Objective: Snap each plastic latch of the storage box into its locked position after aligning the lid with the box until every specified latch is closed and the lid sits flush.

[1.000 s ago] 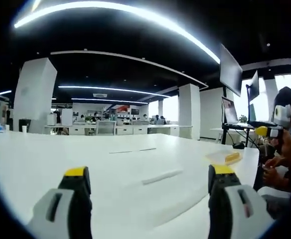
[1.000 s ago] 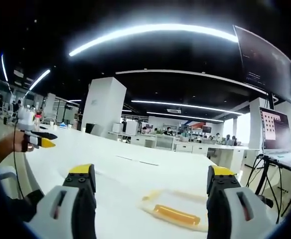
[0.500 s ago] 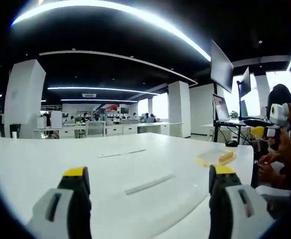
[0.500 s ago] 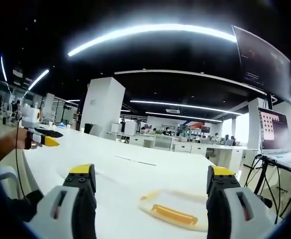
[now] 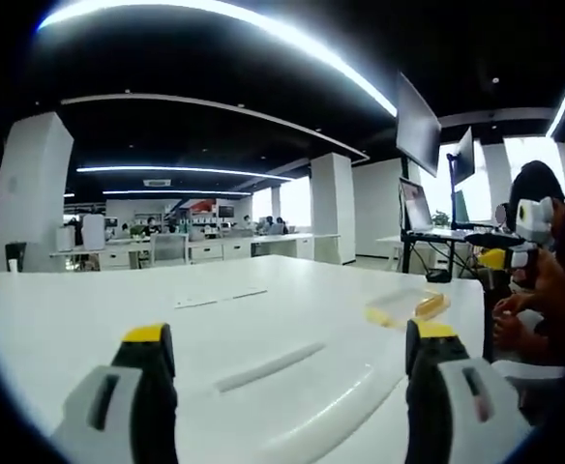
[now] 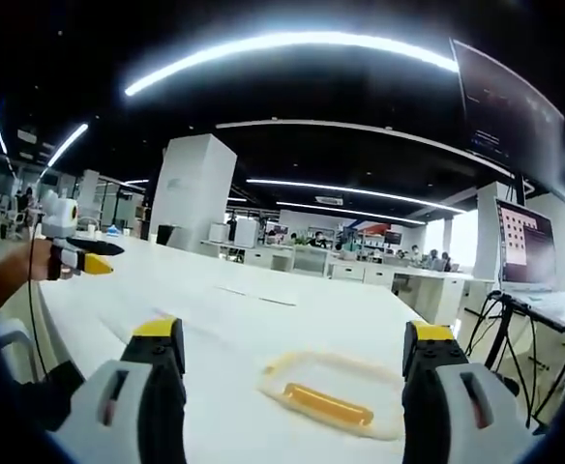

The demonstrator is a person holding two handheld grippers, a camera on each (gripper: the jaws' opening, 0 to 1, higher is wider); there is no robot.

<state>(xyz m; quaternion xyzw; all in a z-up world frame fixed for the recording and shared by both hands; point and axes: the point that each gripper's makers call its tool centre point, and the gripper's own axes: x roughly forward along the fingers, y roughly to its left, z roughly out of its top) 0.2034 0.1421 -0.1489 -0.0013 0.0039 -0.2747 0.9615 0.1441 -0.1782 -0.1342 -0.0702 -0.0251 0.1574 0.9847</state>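
Change since earlier: both views have shifted, so the cameras moved; the box [image 6: 326, 401] sits a little more central in the right gripper view. Left gripper [image 5: 287, 338]: jaws wide apart, empty. Right gripper [image 6: 292, 338]: jaws wide apart, empty, box lying ahead between them, untouched. Box also far right on the white table [image 5: 118, 309] in the left gripper view [image 5: 408, 307]. Room: open office, pillar [image 6: 193, 188], ceiling light strips, monitor [image 5: 418, 126].
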